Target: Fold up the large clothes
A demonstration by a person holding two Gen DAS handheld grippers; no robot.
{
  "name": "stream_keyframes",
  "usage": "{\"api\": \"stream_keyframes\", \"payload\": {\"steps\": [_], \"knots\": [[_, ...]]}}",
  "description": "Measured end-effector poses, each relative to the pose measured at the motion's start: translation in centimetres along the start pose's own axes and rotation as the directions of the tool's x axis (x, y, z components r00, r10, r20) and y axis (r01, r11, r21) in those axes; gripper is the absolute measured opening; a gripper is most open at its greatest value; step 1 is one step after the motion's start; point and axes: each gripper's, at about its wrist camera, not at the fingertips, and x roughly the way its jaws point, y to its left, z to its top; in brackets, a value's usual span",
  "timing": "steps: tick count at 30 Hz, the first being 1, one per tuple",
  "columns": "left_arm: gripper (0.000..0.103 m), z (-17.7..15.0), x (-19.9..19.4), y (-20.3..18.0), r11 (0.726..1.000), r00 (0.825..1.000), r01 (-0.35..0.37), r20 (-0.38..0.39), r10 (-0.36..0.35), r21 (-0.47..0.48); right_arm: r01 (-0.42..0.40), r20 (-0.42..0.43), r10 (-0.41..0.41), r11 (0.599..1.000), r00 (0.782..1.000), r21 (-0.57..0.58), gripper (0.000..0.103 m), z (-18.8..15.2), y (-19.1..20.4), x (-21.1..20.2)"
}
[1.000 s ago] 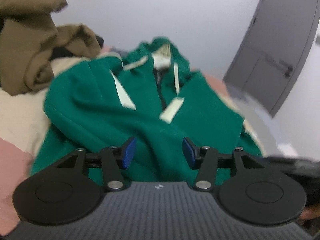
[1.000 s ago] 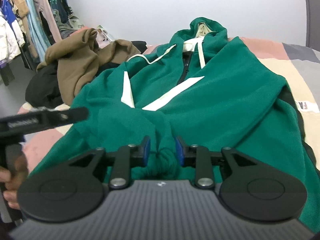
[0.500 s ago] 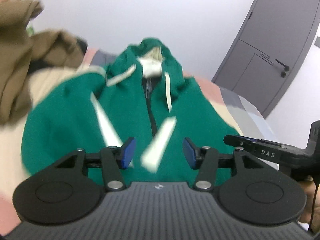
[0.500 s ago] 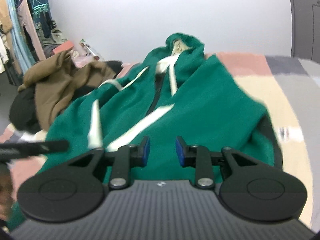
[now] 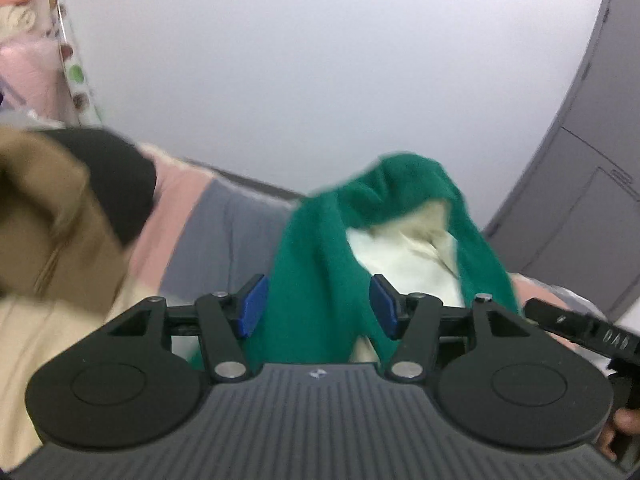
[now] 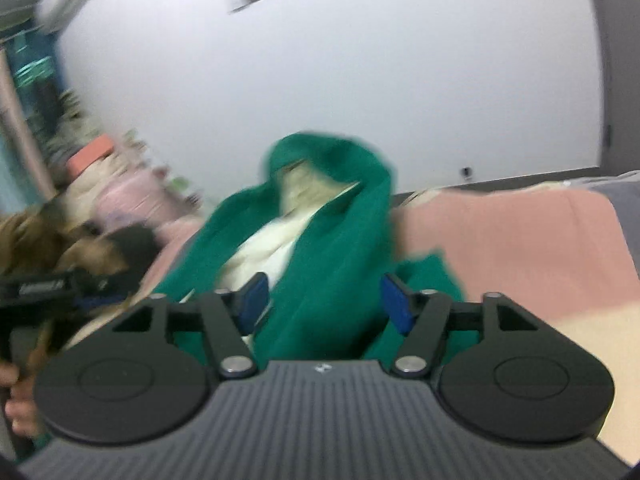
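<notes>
A green hoodie (image 5: 320, 264) with a cream lining lies on the bed, its hood raised toward the wall. My left gripper (image 5: 318, 306) is open, its blue pads on either side of the hood's left edge, apart from the cloth. The hoodie shows in the right wrist view (image 6: 332, 248) too. My right gripper (image 6: 326, 300) is open around the hood's right edge. The hoodie's body is hidden below both grippers. Each gripper shows at the edge of the other's view.
A brown garment (image 5: 44, 216) and a black one (image 5: 120, 184) are heaped on the left. The bedspread (image 6: 500, 240) has pink, grey and cream blocks. A grey door (image 5: 592, 184) stands at the right. Hanging clothes (image 6: 24, 80) are far left.
Both grippers have moved forward along the hoodie from its hem to the hood. The right gripper has opened wider. Both views are now blurred by motion.
</notes>
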Motion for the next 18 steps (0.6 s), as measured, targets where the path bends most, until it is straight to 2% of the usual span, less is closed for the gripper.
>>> {"api": "stream_keyframes", "payload": {"steps": [4, 7, 9, 10, 11, 12, 14, 15, 16, 18], "knots": [[0.061, 1.0, 5.7, 1.2, 0.999, 0.998, -0.004, -0.061, 0.001, -0.045, 0.033, -0.02, -0.032, 0.997, 0.999, 0.077, 0.066, 1.5, -2.3, 4.8], [0.06, 1.4, 7.6, 1.4, 0.995, 0.997, 0.005, -0.082, -0.013, -0.095, 0.008, -0.004, -0.008, 0.996, 1.0, 0.09, 0.066, 1.4, -3.2, 6.0], [0.052, 1.9, 7.8, 1.0, 0.996, 0.995, 0.008, -0.099, -0.017, -0.087, -0.008, -0.015, 0.009, 0.996, 1.0, 0.087, 0.066, 1.8, -3.5, 7.0], [0.039, 2.3, 8.1, 0.7, 0.997, 0.993, 0.002, -0.12, -0.011, -0.074, -0.01, -0.02, 0.012, 0.996, 1.0, 0.083, 0.065, 2.2, -3.5, 7.6], [0.02, 2.6, 8.2, 0.3, 0.998, 0.99, 0.003, -0.138, -0.011, -0.062, -0.011, -0.028, 0.013, 0.997, 1.0, 0.081, 0.062, 2.5, -3.4, 8.1], [0.013, 2.9, 8.1, -0.2, 0.999, 0.989, 0.006, -0.147, -0.012, -0.041, -0.017, -0.033, 0.02, 0.997, 0.999, 0.081, 0.053, 2.8, -2.9, 8.4], [0.008, 3.2, 6.8, -1.4, 0.999, 0.992, -0.017, -0.127, 0.021, 0.034, -0.012, -0.067, 0.015, 0.999, 0.998, 0.047, 0.038, 3.3, -1.6, 9.4], [0.008, 3.5, 6.1, -1.8, 0.998, 0.992, -0.015, -0.121, 0.023, 0.06, 0.031, -0.081, -0.031, 1.0, 0.996, -0.001, 0.018, 3.4, -0.6, 9.7], [0.008, 4.0, 5.2, -2.2, 0.996, 0.992, -0.008, -0.122, 0.018, 0.087, 0.069, -0.075, -0.073, 0.996, 0.995, -0.054, 0.01, 3.4, 0.5, 9.4], [0.008, 4.7, 3.5, -2.7, 0.992, 0.993, -0.006, -0.117, 0.021, 0.122, 0.067, -0.028, -0.07, 0.994, 0.997, -0.086, 0.008, 3.8, 1.7, 7.9]]}}
